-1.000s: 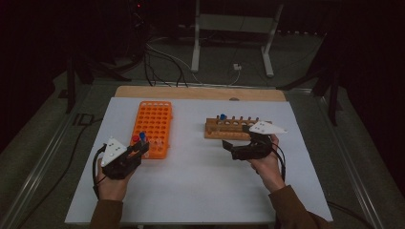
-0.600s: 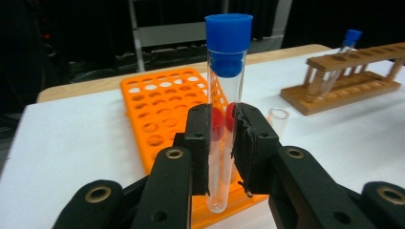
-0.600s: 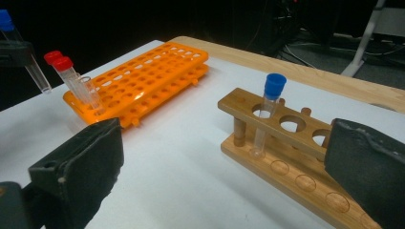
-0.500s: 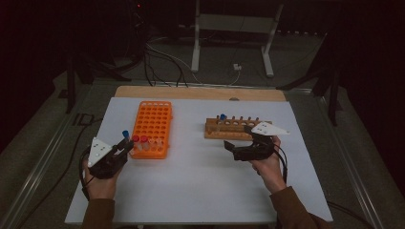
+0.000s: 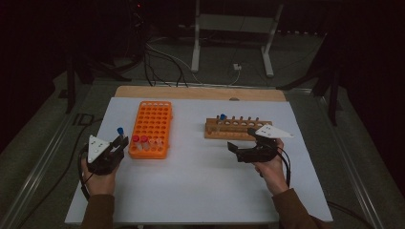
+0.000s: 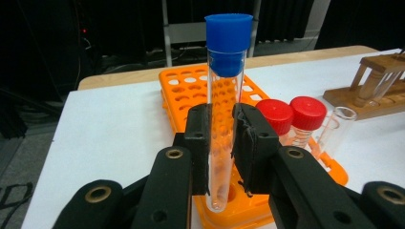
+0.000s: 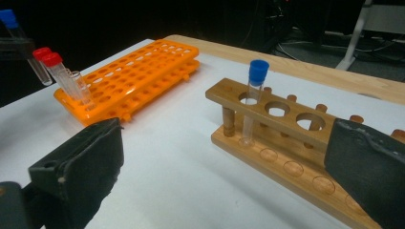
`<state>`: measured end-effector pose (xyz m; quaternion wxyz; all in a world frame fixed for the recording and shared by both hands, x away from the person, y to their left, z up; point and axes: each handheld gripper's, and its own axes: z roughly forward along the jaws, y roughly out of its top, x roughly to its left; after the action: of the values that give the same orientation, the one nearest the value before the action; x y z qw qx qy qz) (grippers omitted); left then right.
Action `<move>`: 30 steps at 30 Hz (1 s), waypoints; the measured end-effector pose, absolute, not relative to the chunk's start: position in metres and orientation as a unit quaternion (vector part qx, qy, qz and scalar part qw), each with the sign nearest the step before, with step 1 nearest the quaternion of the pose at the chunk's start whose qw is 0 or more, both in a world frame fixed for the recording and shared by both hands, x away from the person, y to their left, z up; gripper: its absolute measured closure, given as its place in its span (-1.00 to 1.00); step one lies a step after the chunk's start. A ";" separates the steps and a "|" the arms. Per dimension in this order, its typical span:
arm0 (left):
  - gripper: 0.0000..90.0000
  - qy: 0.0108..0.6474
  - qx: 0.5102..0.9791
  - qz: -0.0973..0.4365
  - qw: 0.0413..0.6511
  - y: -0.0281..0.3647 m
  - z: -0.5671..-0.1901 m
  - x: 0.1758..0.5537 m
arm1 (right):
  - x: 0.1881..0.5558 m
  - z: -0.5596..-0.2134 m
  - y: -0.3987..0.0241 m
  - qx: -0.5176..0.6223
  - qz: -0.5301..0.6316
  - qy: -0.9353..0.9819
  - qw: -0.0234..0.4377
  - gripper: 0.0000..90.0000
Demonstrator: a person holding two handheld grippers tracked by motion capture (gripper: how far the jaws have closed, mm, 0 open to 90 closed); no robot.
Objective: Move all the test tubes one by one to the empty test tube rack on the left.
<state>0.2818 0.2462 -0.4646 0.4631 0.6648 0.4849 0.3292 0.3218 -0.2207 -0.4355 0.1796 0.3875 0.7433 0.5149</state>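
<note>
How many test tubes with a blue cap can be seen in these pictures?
2. One blue-capped tube is clamped upright in the left gripper, beside the orange rack. The other stands in the wooden rack, at its left end.

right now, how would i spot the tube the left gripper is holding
Start at the orange plastic tube rack on the left half of the white table. Just off its near left corner, the left gripper clamps a clear tube with a blue cap upright, off the rack. The capped tubes in that rack are red.
</note>
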 end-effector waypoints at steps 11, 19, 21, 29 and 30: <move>0.70 0.488 0.669 0.324 0.457 0.239 -0.472 0.291 | 0.321 -0.438 -0.223 0.391 0.514 0.742 0.178 -1.00; 0.70 0.486 0.676 0.318 0.454 0.237 -0.477 0.294 | 0.321 -0.439 -0.221 0.391 0.513 0.744 0.177 -1.00; 0.70 0.487 0.685 0.313 0.442 0.236 -0.482 0.295 | 0.321 -0.440 -0.221 0.391 0.513 0.744 0.176 -1.00; 0.70 0.489 0.706 0.301 0.414 0.236 -0.489 0.296 | 0.321 -0.441 -0.221 0.390 0.512 0.746 0.174 -1.00; 0.70 0.490 0.708 0.300 0.412 0.236 -0.490 0.296 | 0.321 -0.441 -0.221 0.390 0.512 0.746 0.173 -1.00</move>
<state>0.2963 0.2359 -0.4904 0.4120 0.7077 0.4896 0.2997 0.3210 -0.2211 -0.4406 0.1733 0.3900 0.7456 0.5118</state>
